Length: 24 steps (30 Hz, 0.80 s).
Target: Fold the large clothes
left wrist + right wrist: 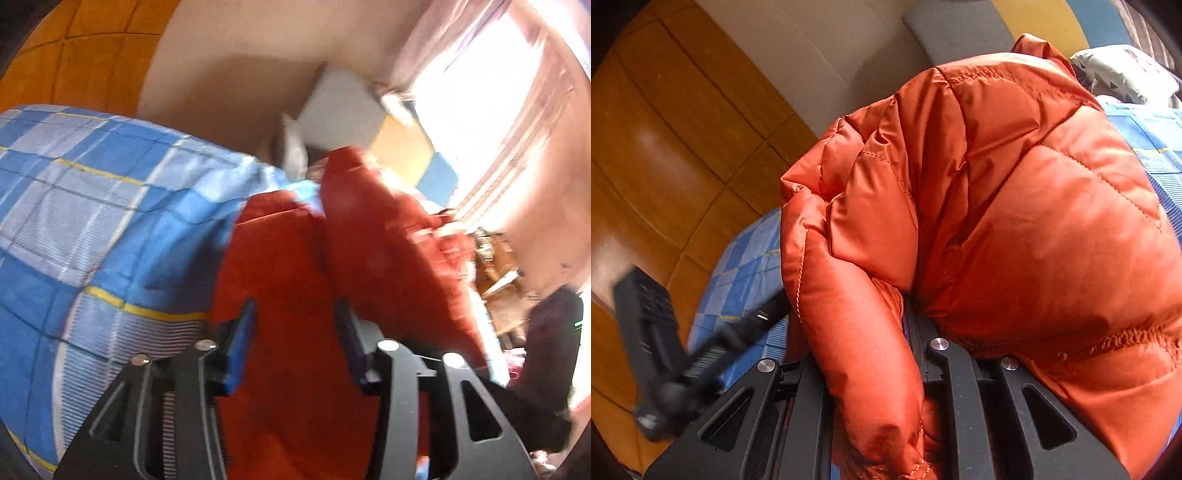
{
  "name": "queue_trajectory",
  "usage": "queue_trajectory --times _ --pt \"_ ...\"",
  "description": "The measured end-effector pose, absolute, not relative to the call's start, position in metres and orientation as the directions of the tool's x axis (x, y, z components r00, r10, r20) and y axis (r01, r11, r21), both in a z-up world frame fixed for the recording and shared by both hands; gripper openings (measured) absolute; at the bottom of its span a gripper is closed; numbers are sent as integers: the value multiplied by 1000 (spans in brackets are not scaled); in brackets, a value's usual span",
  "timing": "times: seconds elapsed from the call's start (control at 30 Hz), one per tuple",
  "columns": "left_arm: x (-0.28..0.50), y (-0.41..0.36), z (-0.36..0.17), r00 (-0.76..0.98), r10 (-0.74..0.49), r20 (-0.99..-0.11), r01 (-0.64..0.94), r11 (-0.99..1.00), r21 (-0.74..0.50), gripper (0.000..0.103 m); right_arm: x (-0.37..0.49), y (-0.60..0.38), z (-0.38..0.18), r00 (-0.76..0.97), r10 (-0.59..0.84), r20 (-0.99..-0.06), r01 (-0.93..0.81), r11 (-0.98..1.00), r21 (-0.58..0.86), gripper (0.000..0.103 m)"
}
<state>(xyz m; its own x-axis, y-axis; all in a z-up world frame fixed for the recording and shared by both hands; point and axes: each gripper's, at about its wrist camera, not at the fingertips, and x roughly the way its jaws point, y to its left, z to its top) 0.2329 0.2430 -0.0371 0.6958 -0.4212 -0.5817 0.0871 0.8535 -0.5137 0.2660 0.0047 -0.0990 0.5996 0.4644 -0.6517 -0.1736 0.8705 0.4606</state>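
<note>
An orange quilted puffer jacket lies bunched on a bed with a blue checked cover. In the left wrist view the jacket fills the middle, blurred. My left gripper is open, its blue-padded fingers apart just above the jacket fabric. My right gripper has a thick fold of the jacket between its black fingers; its fingertips are hidden by the fabric. The left gripper shows blurred at the lower left of the right wrist view.
A wooden floor lies left of the bed. A beige wall and a bright curtained window stand behind. A white pillow lies at the bed's far end. Cluttered brown items sit at the right.
</note>
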Motion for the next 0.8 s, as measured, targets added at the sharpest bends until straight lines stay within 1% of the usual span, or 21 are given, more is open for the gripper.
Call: queue_trajectory --times 0.1,0.17,0.23,0.3,0.43,0.47,0.53,0.57,0.63,0.73,0.8 --pt "232 233 -22 683 -490 -542 166 826 -538 65 262 9 -101 607 454 -652 -186 879 439 13" --pt "235 221 -16 657 -535 -532 222 811 -541 67 260 10 -102 609 452 -652 -191 881 432 13" --pt "237 210 -12 641 -552 -533 255 808 -531 73 259 8 -103 608 451 -653 -197 883 427 13" --pt "241 199 -13 614 -570 -546 280 804 -524 73 257 14 -104 607 450 -655 -200 884 422 13" --pt "253 186 -18 588 -562 -582 276 815 -509 72 258 11 -101 608 444 -658 -207 889 408 13" --pt "255 184 -19 584 -561 -587 273 817 -508 69 258 13 -103 609 442 -659 -207 890 406 13" --pt "259 180 -22 575 -558 -599 272 820 -503 57 259 16 -102 611 435 -661 -204 894 400 13" --pt "261 180 -22 570 -565 -597 277 816 -508 54 258 17 -103 613 433 -661 -201 895 399 13" --pt "264 180 -24 572 -559 -600 276 820 -501 36 257 21 -102 619 421 -662 -197 900 389 14" --pt "264 183 -25 574 -568 -589 269 811 -520 26 255 28 -101 629 407 -662 -194 907 373 16" --pt "265 185 -27 575 -578 -580 272 803 -531 22 253 32 -101 635 397 -662 -192 912 362 16"
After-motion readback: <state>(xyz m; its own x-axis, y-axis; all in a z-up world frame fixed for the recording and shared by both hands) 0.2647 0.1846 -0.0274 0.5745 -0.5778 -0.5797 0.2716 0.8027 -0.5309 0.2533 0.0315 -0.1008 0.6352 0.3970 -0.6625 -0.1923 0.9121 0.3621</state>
